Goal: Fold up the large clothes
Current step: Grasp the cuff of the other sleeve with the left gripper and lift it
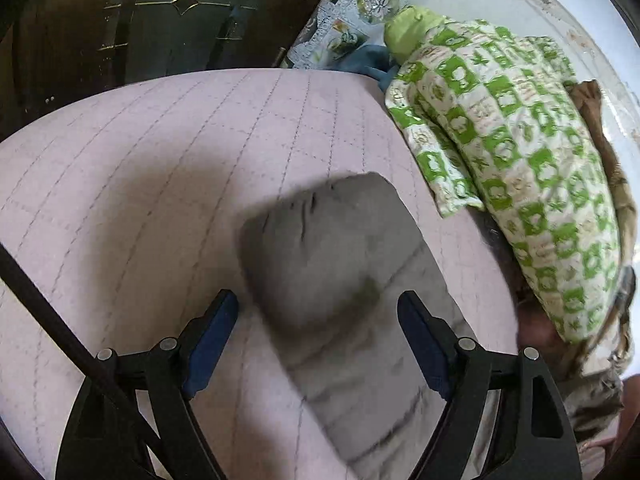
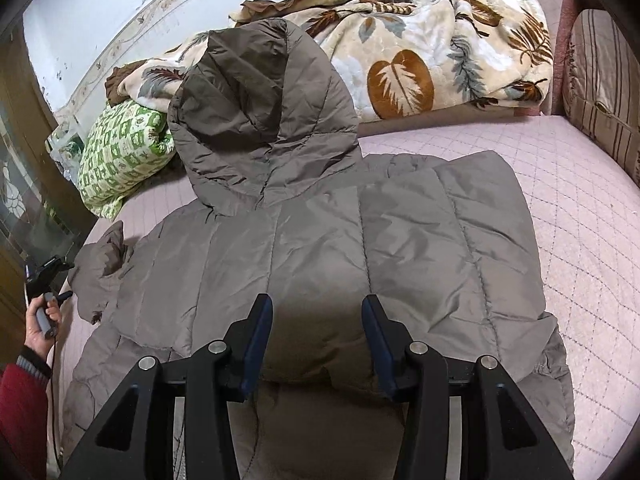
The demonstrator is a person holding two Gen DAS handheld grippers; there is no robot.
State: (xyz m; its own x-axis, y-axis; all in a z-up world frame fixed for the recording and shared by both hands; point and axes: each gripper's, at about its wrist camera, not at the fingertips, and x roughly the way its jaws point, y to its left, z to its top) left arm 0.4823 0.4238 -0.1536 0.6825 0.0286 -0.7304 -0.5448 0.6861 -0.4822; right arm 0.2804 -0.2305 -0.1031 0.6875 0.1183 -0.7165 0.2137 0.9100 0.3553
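The grey-brown puffer jacket (image 2: 320,248) lies spread flat on the pink quilted bed (image 2: 580,240), hood (image 2: 260,120) toward the leaf-patterned blanket (image 2: 420,60). The right gripper (image 2: 318,344) hovers above its lower body, jaws partly apart, gripping nothing. The left gripper (image 1: 318,344) stands wide open over a sleeve end (image 1: 320,248), not pressing it. A green-checked pillow (image 1: 500,140) lies beside.
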